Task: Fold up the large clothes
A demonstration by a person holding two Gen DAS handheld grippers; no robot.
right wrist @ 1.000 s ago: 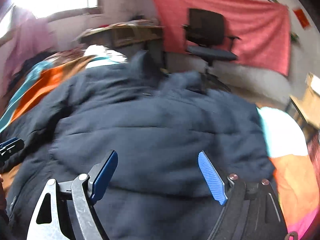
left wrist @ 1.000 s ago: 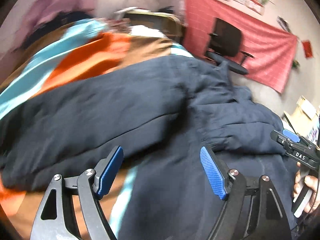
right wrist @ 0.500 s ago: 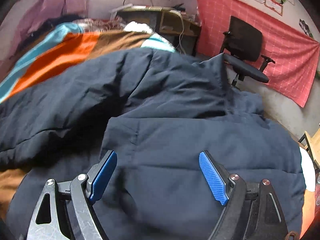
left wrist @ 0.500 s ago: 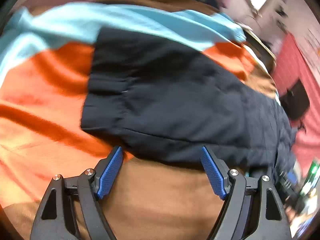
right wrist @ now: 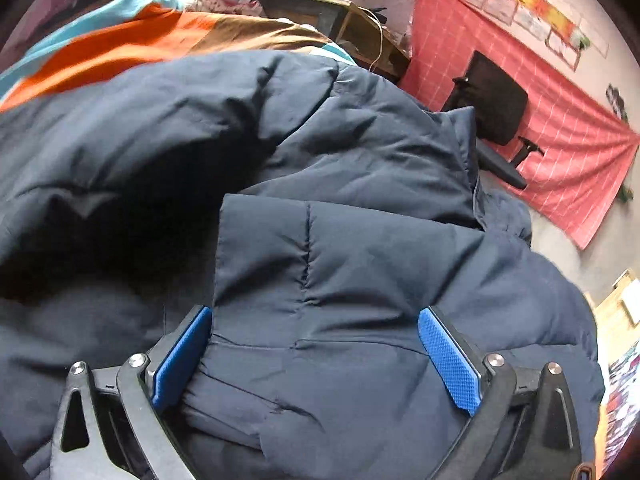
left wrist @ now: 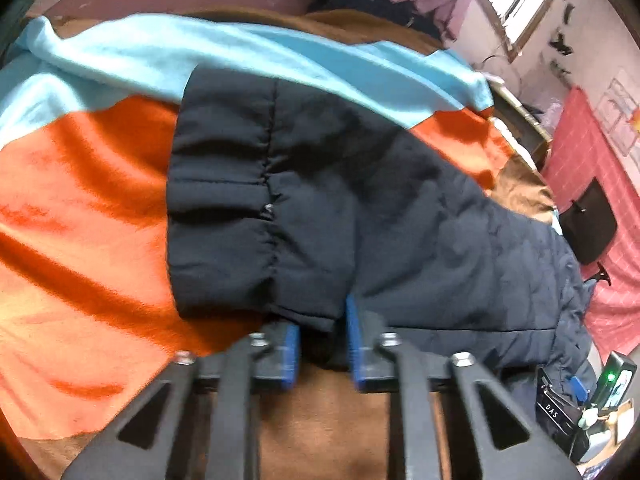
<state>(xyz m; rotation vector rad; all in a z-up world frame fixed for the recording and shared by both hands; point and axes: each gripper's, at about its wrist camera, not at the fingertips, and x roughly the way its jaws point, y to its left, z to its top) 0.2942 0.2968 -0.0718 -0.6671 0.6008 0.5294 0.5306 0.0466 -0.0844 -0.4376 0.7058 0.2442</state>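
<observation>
The left hand-held gripper (left wrist: pixel 322 344) has just closed on the navy jacket's sleeve (left wrist: pixel 280 208), stretching toward twelve o'clock; the right hand-held gripper (right wrist: pixel 316 360) gapes wide over the cuff (right wrist: pixel 304 272).

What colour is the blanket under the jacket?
Striped blanket: orange, light blue and brown bands, clearest in the left wrist view.

The left tongs (left wrist: pixel 322 346), which stood wide open over the sleeve (left wrist: pixel 256 216) of the navy jacket (right wrist: pixel 360 280) half a second ago, have just been closing and now pinch the sleeve's near edge at lower centre of the frame. The right tongs (right wrist: pixel 316 360) have just been opening wider; a jacket fold now lies between their blue pads (right wrist: pixel 450 360), filling the lower frame.
</observation>
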